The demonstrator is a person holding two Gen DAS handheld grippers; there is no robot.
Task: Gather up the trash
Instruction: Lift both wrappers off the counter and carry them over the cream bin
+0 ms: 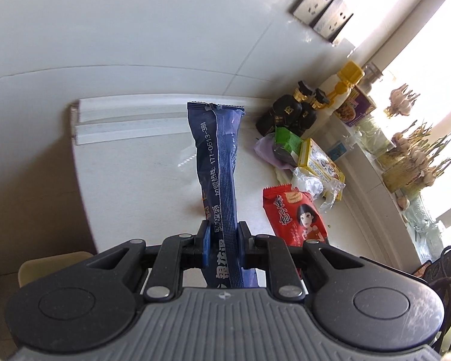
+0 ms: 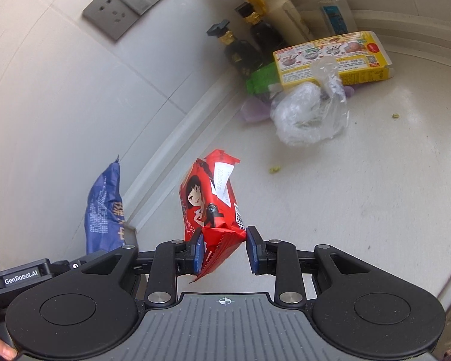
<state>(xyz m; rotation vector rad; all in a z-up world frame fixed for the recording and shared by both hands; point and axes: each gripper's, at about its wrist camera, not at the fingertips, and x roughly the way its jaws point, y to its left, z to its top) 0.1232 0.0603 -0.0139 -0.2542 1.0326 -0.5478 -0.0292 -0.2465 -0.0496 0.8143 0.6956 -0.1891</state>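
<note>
My left gripper [image 1: 222, 240] clamps a long dark-blue foil wrapper [image 1: 218, 162], my right gripper [image 2: 224, 249] a red snack packet [image 2: 209, 198] — crumpled clear plastic bag [image 2: 303, 114], upper right, remains.

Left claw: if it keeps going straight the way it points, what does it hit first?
Probably bare counter, then the wall strip. The left claw carries the blue wrapper, whose tip leads. Depth is unclear.

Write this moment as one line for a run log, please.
left gripper: shut on blue wrapper | right gripper: shut on red wrapper | both wrappers: lifted off counter | left behind: crumpled plastic bag, yellow box
</note>
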